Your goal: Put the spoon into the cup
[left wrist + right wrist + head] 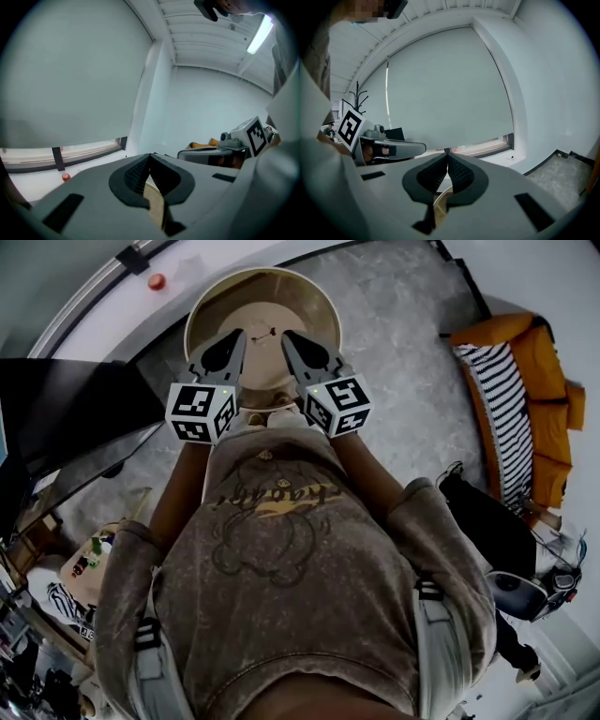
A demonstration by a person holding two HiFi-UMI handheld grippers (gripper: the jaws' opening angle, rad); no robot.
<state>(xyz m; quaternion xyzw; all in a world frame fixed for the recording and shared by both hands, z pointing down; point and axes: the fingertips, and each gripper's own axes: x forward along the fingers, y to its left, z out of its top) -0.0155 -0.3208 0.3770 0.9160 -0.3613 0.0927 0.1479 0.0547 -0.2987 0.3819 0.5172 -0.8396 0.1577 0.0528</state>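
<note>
The left gripper [236, 338] and right gripper [289, 338], both clenched on nothing, hang side by side over the table [309, 298]. Between their tips a dark thing [264, 334] lies on the table; I cannot tell whether it is the spoon. A red ball [156, 281] lies beyond the table, and a sofa [530, 352] stands to its right.

Tabletop [211, 306]: we lose its near side behind the left gripper [238, 336], the right gripper [286, 336] and the person's torso [281, 549]. Small dark thing [261, 334] on it between the two tips, too small to name. In both gripper views the fingers [131, 176] block nearly all of the tabletop; we only get a tan sliver through the gap below them. Red dot [156, 281] by the wall: too small to identify. Clutter [84, 563] at lower left: too small to tell.
</note>
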